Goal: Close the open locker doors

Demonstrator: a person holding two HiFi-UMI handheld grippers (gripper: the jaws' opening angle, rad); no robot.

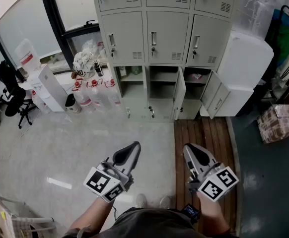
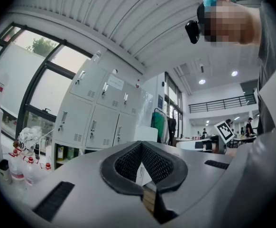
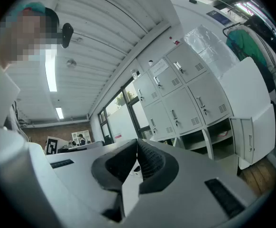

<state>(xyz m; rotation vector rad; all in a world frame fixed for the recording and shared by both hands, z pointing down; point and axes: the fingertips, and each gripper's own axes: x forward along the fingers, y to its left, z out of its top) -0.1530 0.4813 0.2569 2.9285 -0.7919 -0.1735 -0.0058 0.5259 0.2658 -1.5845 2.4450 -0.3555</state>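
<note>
1. Left tongs [image 1: 129, 153] — shut tight, nothing in them, well short of the lockers [image 1: 164, 38].
2. Bottom row stands open: middle door [image 1: 180, 94] and right door [image 1: 214, 99] both swung out toward us.
3. Right tongs [image 1: 194, 154] closed and empty too — a hard shove near the hinge could bounce a door back open.

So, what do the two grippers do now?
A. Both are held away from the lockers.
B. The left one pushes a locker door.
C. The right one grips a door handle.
A: the left gripper and right gripper, both shut and empty, hang well short of the open locker doors.
</note>
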